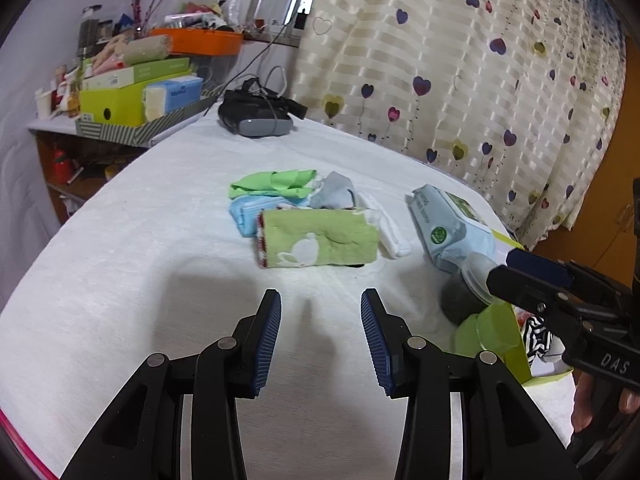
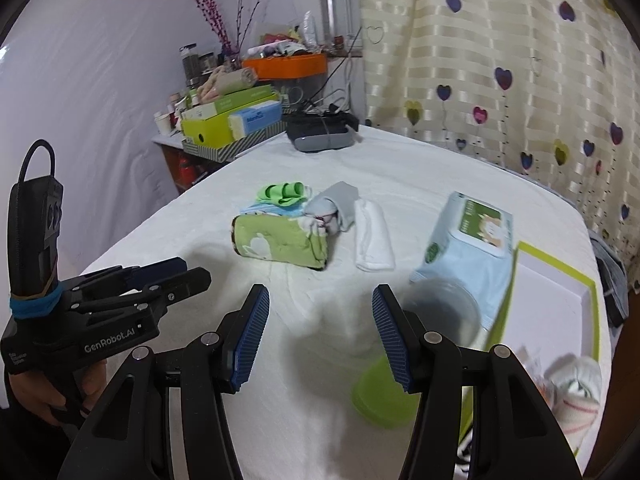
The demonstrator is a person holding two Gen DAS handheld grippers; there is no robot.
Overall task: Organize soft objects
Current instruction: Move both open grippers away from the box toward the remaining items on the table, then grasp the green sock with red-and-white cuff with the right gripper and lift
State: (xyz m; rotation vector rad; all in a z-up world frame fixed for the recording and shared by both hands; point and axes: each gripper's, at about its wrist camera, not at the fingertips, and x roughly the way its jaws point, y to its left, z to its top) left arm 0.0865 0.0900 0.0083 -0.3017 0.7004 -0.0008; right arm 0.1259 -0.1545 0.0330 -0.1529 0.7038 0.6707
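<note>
A pile of folded socks lies mid-table: a green sock with a white bird [image 1: 320, 238] [image 2: 280, 242] in front, bright green [image 1: 272, 184] [image 2: 282, 194], light blue [image 1: 252, 210], grey [image 1: 334, 194] [image 2: 336, 204] and white [image 1: 394, 232] [image 2: 374, 240] ones around it. A green-rimmed box [image 2: 556, 300] [image 1: 516, 344] at the right holds several rolled socks [image 2: 576, 384]. My left gripper [image 1: 320, 336] is open and empty, short of the pile. My right gripper [image 2: 320, 336] is open and empty, beside the box.
A wet-wipes pack [image 1: 448, 228] [image 2: 468, 248] and a jar with a green lid [image 2: 384, 392] [image 1: 468, 300] lie by the box. A black-grey headset [image 1: 256, 114] sits at the far edge. A cluttered shelf [image 1: 132, 76] stands far left; a heart curtain [image 1: 480, 60] hangs behind.
</note>
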